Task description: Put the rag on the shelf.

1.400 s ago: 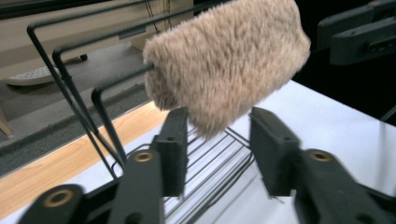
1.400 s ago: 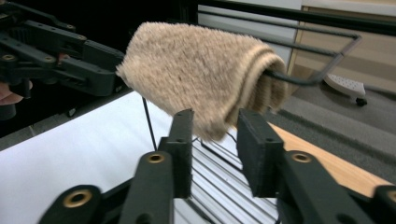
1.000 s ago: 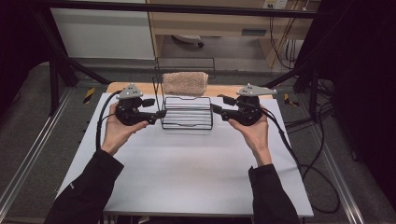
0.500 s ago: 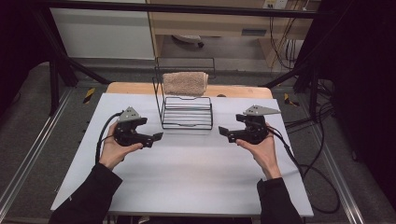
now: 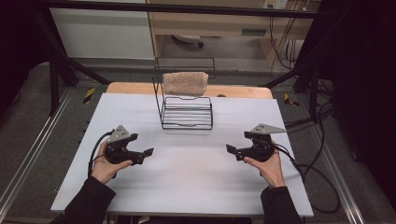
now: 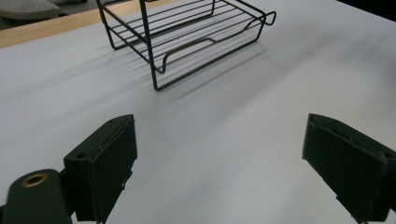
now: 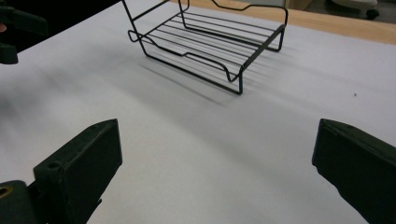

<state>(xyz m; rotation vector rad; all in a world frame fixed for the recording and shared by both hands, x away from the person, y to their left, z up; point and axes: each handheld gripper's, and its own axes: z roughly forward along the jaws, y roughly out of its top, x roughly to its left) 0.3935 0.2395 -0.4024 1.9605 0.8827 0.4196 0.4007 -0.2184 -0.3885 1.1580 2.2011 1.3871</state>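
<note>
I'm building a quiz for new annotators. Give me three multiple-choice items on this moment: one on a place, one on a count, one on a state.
1. Where is the towel?
A. draped over the wire rack's top
B. flat on the table
C. in a gripper

2. How many grippers are in view?
A. one
B. two
C. three

3. The left gripper is:
A. shut on the towel
B. shut, empty
C. open, empty

Answers: 1 A, it hangs from the rack's upper bar. 2 B, left gripper and right gripper. 3 C, its jaws stand wide apart over bare table.
</note>
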